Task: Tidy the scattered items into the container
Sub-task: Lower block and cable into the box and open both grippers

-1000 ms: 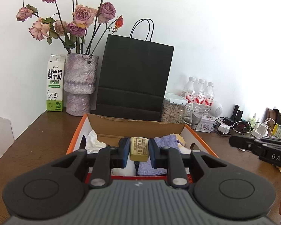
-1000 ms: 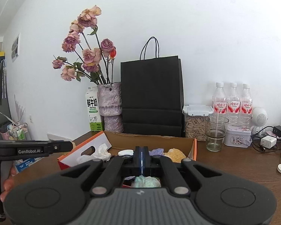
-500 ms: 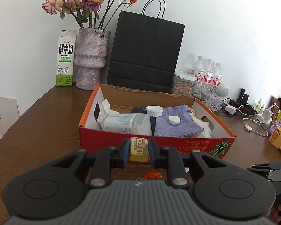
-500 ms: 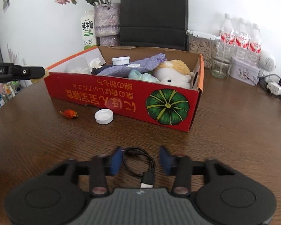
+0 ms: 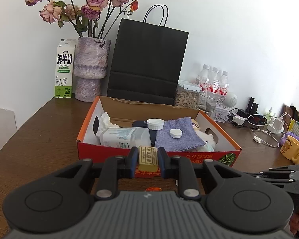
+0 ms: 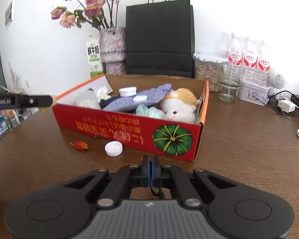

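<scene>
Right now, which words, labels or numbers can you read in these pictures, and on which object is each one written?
"鲜牛奶", "FRESH MILK", "3.3": milk carton.
"GenRobot.AI", partly cut off: side of the left gripper.
Yellow Japanese lettering, upside down, too blurred to read: front of the red box.
Small block in the left gripper: characters too small to read.
Water bottles and the plastic bottle in the box: labels unreadable.

- I see bright, even daylight; the white wall (image 5: 229,29) beyond my grippers nearly washes out.
- Fisheye bending curves the table (image 6: 249,149) edges, with dark vignette corners.
- Gripper bodies nearest the lenses look soft; the box (image 6: 129,127) stays sharp, with faint shadows beneath it.
</scene>
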